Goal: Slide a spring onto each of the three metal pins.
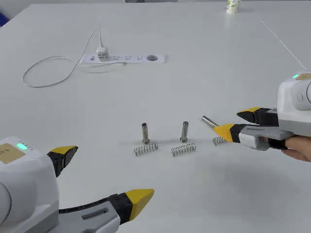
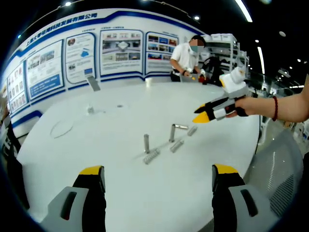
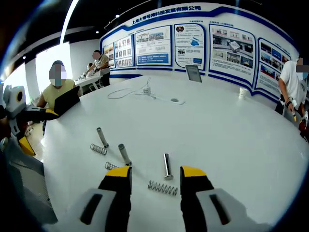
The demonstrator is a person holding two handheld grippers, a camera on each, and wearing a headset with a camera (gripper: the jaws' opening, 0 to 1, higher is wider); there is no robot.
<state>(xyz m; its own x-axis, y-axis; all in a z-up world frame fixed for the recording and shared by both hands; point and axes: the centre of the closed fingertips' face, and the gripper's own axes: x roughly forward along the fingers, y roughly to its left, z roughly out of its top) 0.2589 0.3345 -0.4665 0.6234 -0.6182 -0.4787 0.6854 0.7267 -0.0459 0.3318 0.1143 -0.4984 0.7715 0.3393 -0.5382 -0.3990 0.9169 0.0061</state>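
Observation:
Two metal pins stand upright on the white table, one (image 1: 145, 133) to the left of the other (image 1: 184, 131). The third pin (image 1: 209, 121) lies flat to their right. A loose spring lies on the table by each pin: left (image 1: 146, 149), middle (image 1: 183, 149), right (image 1: 219, 140). My right gripper (image 1: 235, 124) is open, its tips beside the lying pin and the right spring. In the right gripper view that pin (image 3: 167, 166) and spring (image 3: 162, 187) lie just ahead, between the jaws. My left gripper (image 1: 104, 174) is open and holds nothing, near the table's front left.
A white power strip (image 1: 124, 58) with a plugged charger and a looping cable lies at the back left. A paper cup (image 1: 233, 5) stands at the far edge. People (image 3: 58, 87) sit and stand beyond the table.

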